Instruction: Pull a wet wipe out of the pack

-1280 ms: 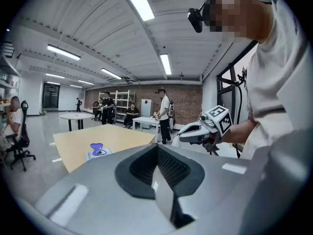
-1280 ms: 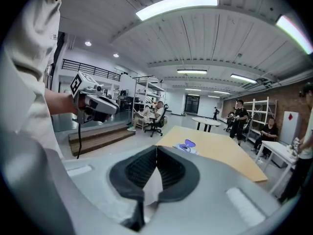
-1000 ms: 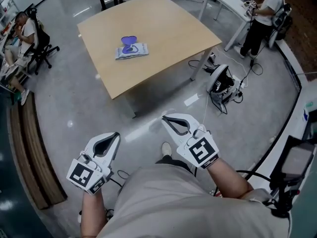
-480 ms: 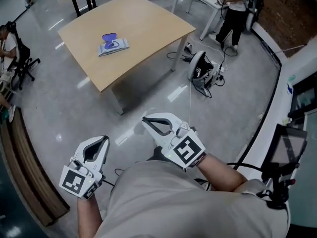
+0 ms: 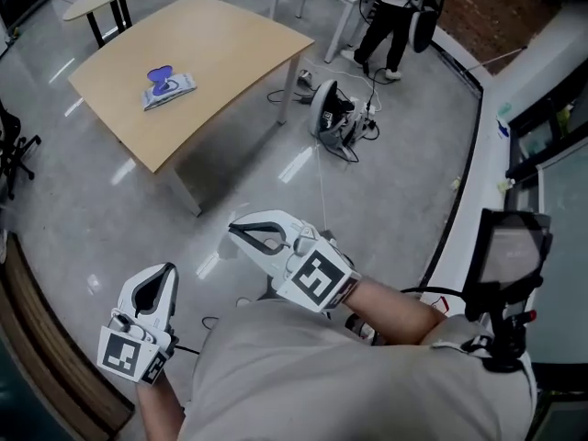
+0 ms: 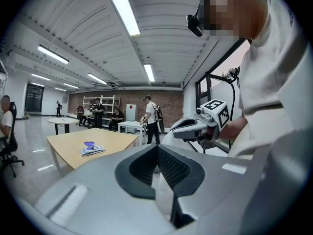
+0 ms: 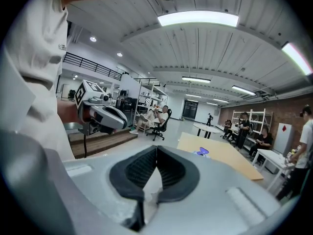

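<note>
- The wet wipe pack (image 5: 168, 87) on its tabletop (image 5: 234, 53) slid toward the head view's upper left!
- Left tongs (image 5: 165, 270) and right tongs (image 5: 236, 231) stayed closed, both empty.

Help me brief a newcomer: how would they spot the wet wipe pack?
Find the light wooden table on the shiny grey floor ahead. The wet wipe pack lies flat on it, toward its left side. It is the table's only item: pale, with a purple lid standing open.
</note>
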### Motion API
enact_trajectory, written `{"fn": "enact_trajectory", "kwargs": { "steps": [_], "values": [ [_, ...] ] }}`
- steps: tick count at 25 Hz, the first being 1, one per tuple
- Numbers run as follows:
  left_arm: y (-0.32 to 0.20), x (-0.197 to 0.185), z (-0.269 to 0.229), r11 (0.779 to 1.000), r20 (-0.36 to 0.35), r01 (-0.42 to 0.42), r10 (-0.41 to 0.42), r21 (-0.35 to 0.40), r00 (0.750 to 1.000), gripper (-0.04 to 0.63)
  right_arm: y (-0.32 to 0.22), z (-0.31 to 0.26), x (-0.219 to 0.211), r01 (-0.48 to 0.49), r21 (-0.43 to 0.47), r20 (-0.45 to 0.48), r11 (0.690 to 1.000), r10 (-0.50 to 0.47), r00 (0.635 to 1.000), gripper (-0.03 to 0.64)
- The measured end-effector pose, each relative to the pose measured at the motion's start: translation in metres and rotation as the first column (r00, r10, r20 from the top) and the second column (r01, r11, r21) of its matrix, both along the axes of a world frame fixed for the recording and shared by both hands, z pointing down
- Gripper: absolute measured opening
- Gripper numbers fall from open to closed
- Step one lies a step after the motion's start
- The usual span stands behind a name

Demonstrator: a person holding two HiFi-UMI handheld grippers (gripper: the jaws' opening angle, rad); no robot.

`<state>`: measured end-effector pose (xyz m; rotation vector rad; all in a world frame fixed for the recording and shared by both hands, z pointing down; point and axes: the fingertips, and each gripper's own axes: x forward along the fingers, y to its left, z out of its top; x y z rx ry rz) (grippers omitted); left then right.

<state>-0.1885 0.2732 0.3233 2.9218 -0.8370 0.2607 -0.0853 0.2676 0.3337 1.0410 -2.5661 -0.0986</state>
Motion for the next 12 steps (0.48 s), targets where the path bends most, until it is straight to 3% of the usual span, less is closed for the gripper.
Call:
{"fn": "enact_trajectory", "kwargs": {
  "steps": [8, 12],
  "values": [
    [-0.0029, -0.0011, 0.0048, 1.000, 0.000, -0.001, 0.001, -0.016, 1.000, 0.006, -0.0020, -0.0045, 0.0017, -0.004, 0.017, -0.034, 1.000, 0.005, 0.999, 0.003],
    [-0.0068, -0.0012, 0.0043, 1.000, 0.001, -0.011, 0.011, -0.013, 1.000, 0.006, -0.0022, -0.0053, -0.0019, -0.004, 0.001, 0.000, 1.000, 0.004, 1.000, 0.003]
  ]
}}
